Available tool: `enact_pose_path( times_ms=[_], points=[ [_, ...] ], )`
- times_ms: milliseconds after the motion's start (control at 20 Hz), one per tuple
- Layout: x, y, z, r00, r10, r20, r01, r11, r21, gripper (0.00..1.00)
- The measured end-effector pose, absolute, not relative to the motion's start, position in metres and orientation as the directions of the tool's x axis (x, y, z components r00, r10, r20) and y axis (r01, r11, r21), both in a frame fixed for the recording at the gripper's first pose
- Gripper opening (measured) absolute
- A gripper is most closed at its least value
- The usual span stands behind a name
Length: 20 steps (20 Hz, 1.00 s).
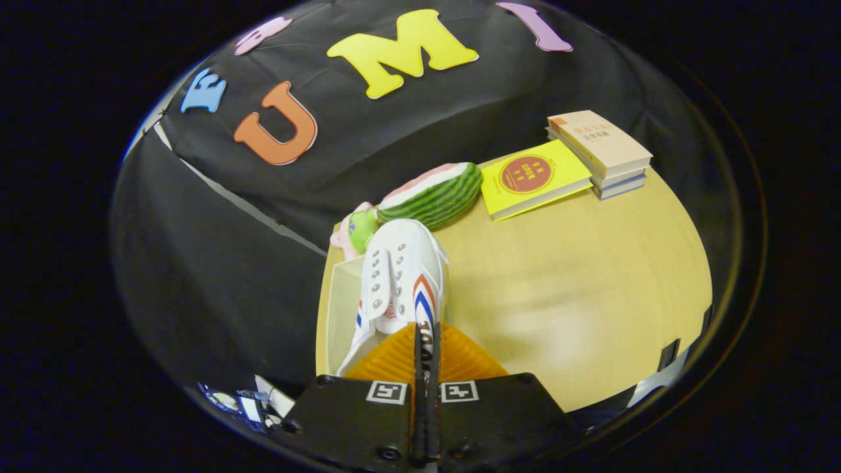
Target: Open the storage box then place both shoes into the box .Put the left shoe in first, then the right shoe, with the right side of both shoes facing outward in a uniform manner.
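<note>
A white canvas shoe [401, 276] with red and blue side stripes and metal eyelets hangs from my gripper [426, 341], toe pointing away from me. Both orange ribbed fingers [394, 358] press on the shoe's heel collar, so the gripper is shut on it. The shoe hovers over the open storage box [336, 309], a pale box at the table's left edge just left of the fingers. Only the box's near wall and part of its inside show; the shoe hides the rest. I cannot tell whether another shoe lies inside.
Beyond the shoe a watermelon-slice plush [437, 194] and a small green and pink toy [358, 230] sit at the table's far edge. A yellow book [532, 180] and a stack of books [601, 151] lie farther right. The wooden tabletop [578, 289] spreads right of the fingers.
</note>
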<state>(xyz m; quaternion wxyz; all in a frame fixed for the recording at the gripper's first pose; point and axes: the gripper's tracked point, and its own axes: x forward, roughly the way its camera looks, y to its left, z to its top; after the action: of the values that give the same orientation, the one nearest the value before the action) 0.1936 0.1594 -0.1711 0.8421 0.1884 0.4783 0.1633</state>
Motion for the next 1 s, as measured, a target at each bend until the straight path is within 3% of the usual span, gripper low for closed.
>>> enact_pose_path(
  times_ms=[200, 600, 800, 850, 950, 1000],
  points=[
    [0.198, 0.203, -0.192, 0.484, 0.466, -0.741, -0.085, 0.868, 0.490, 0.05],
    [0.212, 0.247, -0.245, 0.551, 0.325, -0.768, -0.058, 0.933, 0.354, 0.06],
    [0.218, 0.261, -0.267, 0.548, 0.333, -0.767, -0.071, 0.933, 0.353, 0.06],
    [0.220, 0.266, -0.265, 0.549, 0.362, -0.754, -0.091, 0.922, 0.376, 0.10],
    [0.224, 0.264, -0.246, 0.607, 0.390, -0.692, -0.152, 0.912, 0.381, 0.56],
    [0.231, 0.249, -0.228, 0.656, 0.340, -0.674, -0.155, 0.934, 0.321, 0.79]
  ],
)
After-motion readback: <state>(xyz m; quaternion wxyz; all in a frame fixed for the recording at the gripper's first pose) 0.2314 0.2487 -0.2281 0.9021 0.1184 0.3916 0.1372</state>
